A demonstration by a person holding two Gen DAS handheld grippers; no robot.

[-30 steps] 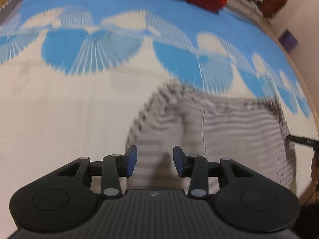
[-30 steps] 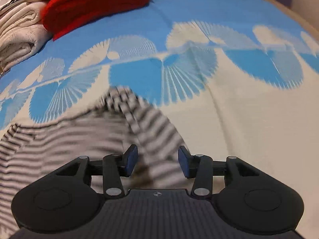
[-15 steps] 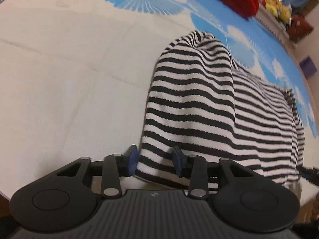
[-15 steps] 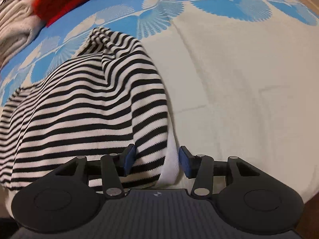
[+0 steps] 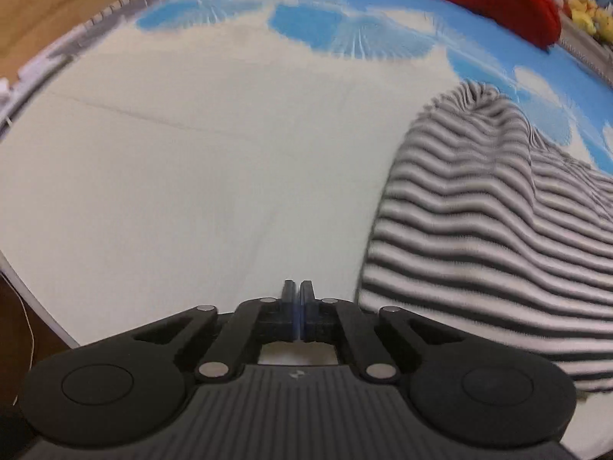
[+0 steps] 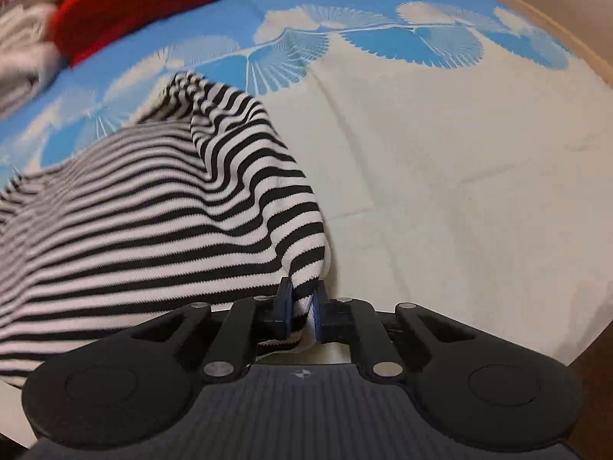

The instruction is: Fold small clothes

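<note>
The black-and-white striped top (image 6: 153, 222) lies bunched on the cream part of the bedspread (image 6: 459, 191), its far end reaching the blue fan-patterned band. Its near corner runs between the pads of my right gripper (image 6: 300, 306): those jaws have just been closing and now pinch the hem, white edge showing between the blue pads. In the left wrist view the same top (image 5: 498, 237) sits to the right of my left gripper (image 5: 297, 310), apart from it. The left jaws have just been closing too and are now clenched pad to pad with nothing between them; only bare cream bedspread (image 5: 191, 191) lies under and ahead of them.

Both grippers point steeply down at the bed.

Against half a second ago: the striped edge then sat between the open left pads; now it lies clear to the right, so the left closure missed the cloth. The right gripper then straddled the corner with the pads wide; now it grips it.

Further out: a red knitted item (image 6: 134, 11) at the head of the bed, with pale folded cloth (image 6: 23, 57) beside it.
</note>
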